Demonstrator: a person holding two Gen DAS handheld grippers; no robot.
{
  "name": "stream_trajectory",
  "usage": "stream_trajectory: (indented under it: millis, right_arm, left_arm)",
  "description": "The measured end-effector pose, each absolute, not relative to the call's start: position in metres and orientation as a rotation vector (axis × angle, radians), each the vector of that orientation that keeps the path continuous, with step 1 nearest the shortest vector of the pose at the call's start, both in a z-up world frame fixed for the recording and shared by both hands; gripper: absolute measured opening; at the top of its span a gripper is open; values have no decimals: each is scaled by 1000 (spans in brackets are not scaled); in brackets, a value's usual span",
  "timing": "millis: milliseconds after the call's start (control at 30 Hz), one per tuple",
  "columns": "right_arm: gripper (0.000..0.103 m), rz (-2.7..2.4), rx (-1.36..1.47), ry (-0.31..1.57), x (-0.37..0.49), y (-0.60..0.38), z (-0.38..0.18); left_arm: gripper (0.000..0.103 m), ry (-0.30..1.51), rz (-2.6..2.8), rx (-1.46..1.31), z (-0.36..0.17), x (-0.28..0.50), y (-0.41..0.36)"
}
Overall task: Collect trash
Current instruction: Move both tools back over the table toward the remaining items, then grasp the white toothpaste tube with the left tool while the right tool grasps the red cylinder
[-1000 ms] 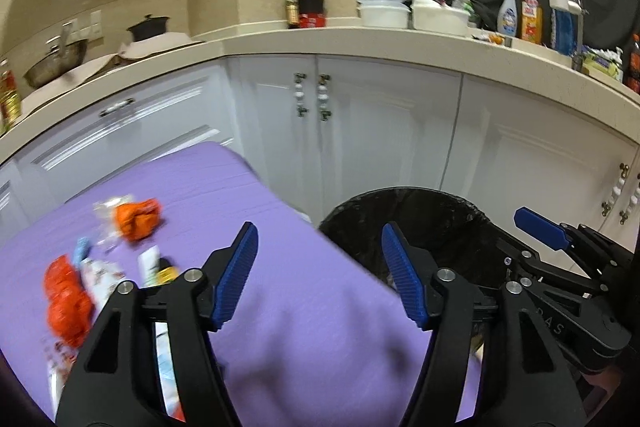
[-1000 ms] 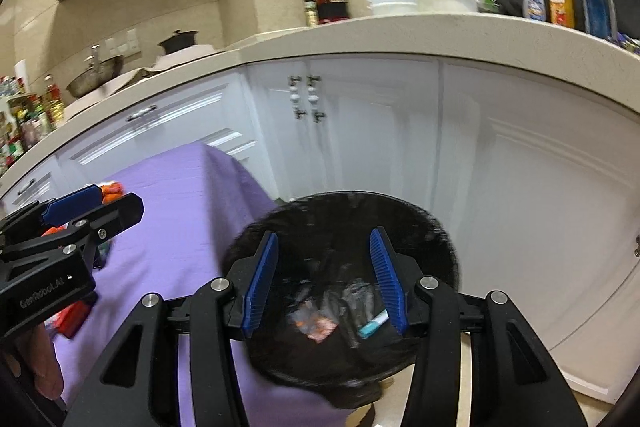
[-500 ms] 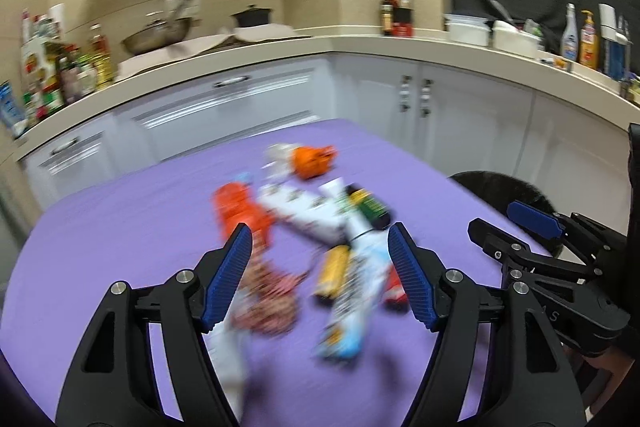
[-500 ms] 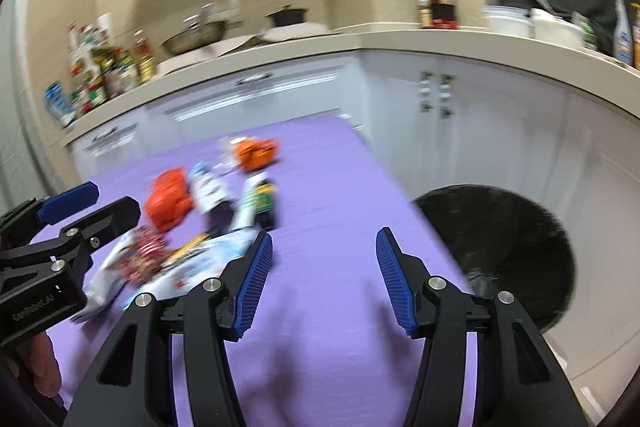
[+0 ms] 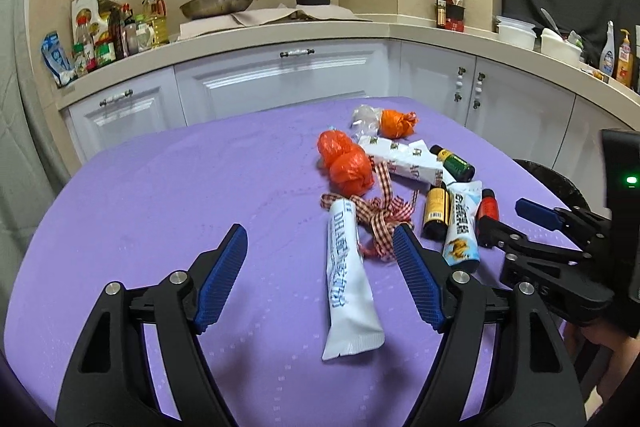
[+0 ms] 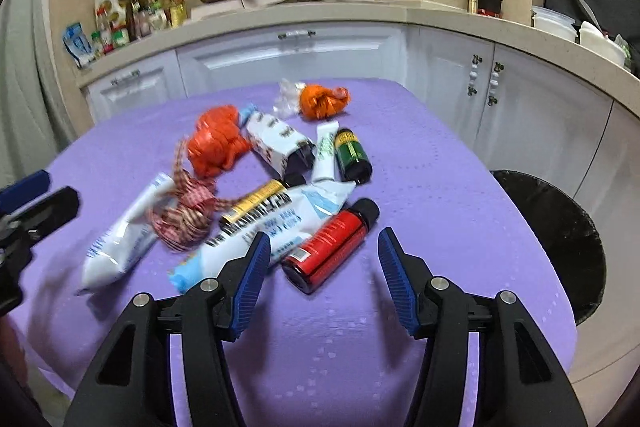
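Having swung away from the black bin (image 6: 560, 247) back over the purple table (image 5: 160, 187), the left gripper (image 5: 320, 279), jaws opening and empty, nears the white tube (image 5: 348, 279) while the empty, parted right gripper (image 6: 320, 267) faces the red bottle (image 6: 332, 243), ready for another pickup.

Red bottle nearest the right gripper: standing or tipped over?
Tipped over. The red bottle lies on its side on the purple tablecloth, black cap pointing away from the camera.
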State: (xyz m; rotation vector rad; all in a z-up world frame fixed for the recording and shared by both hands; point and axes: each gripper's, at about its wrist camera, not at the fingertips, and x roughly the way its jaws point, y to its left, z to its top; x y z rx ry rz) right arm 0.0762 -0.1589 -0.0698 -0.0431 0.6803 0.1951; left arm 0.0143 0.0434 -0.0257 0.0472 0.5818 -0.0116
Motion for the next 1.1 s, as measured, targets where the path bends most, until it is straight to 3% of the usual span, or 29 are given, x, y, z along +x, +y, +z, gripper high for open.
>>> stream_trajectory:
  millis: [533,600,733,800,1067,1100]
  right_arm:
    - [55,152,-6,670,83,-184,-70]
    - [51,166,3,678,86,-184,-72]
    - [35,199,7,705,90,-181,-77]
    - [28,208,14,713,90,-181,-79]
    - [27,216,27,697,87,-184,-80]
    - [27,216,30,697,86,-185,-80]
  left_arm:
    - [73,652,-33,29,-52,20,36]
    - [73,669,-32,23,-55,22,36]
    - [72,674,-25,15,-58,21,38]
    - [60,674,-26,11,-59,21,39]
    - [29,737,-68,2,-73,24,38]
    - [29,736,-70,0,-74,22,38]
